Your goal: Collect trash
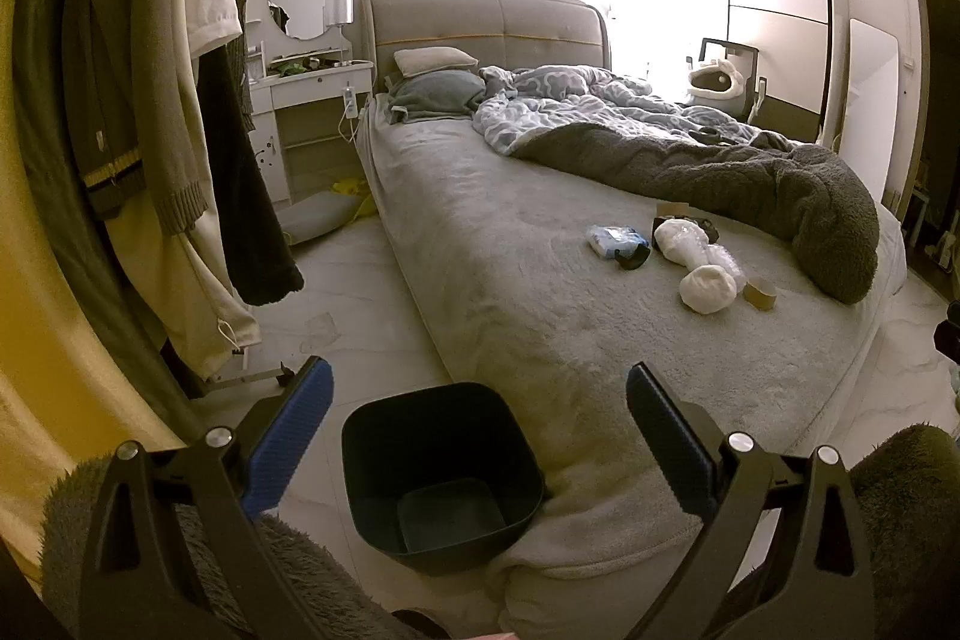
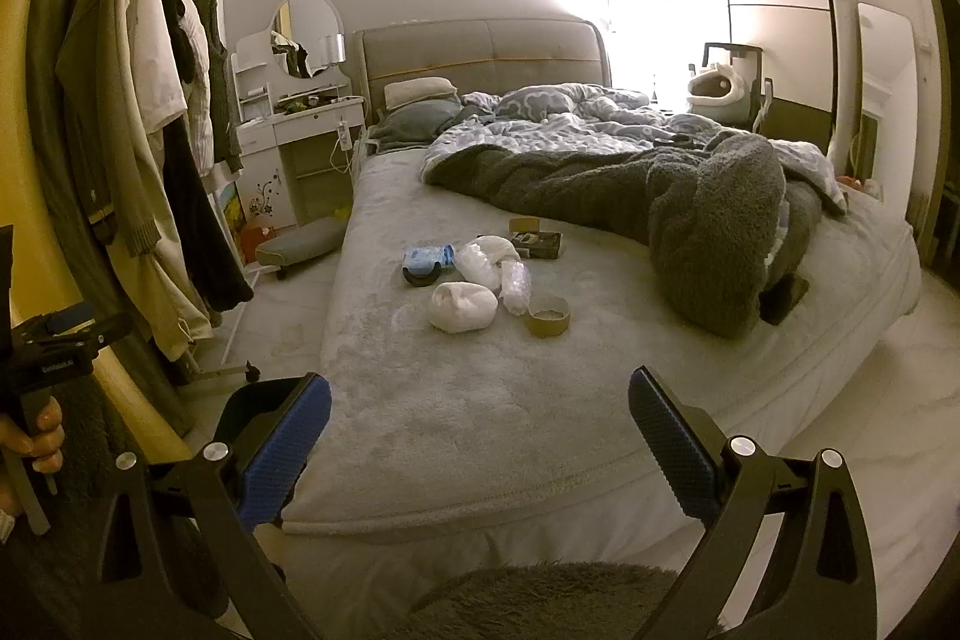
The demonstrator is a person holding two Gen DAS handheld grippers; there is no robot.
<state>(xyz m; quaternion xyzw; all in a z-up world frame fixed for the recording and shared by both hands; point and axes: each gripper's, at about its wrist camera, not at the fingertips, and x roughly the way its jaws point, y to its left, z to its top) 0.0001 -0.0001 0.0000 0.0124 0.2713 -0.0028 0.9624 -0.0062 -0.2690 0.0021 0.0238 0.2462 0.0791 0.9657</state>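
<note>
Both tongs — left [image 1: 479, 388], right [image 2: 480, 394] — gape wide, ribbed blue pads empty; square dark bin [image 1: 441, 472] beside plush bed [image 1: 510, 244].

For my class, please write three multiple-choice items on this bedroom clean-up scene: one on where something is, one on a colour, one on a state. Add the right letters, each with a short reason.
1. Where is the bin?
A. On the bed
B. On the floor beside the bed's corner
C. Under the dressing table

2. What colour are the pads on the gripper fingers?
A. Blue
B. Red
C. Yellow

3. What is the state of the right gripper?
A. Shut on the tape roll
B. Shut, holding nothing
C. Open, holding nothing

Answers:
1 B: the left wrist view shows the bin standing on the floor against the corner of the bed.
2 A: the ribbed pads show blue in both views.
3 C: its fingers stand wide apart, and the tape roll lies farther off on the bed with the other trash.
</note>
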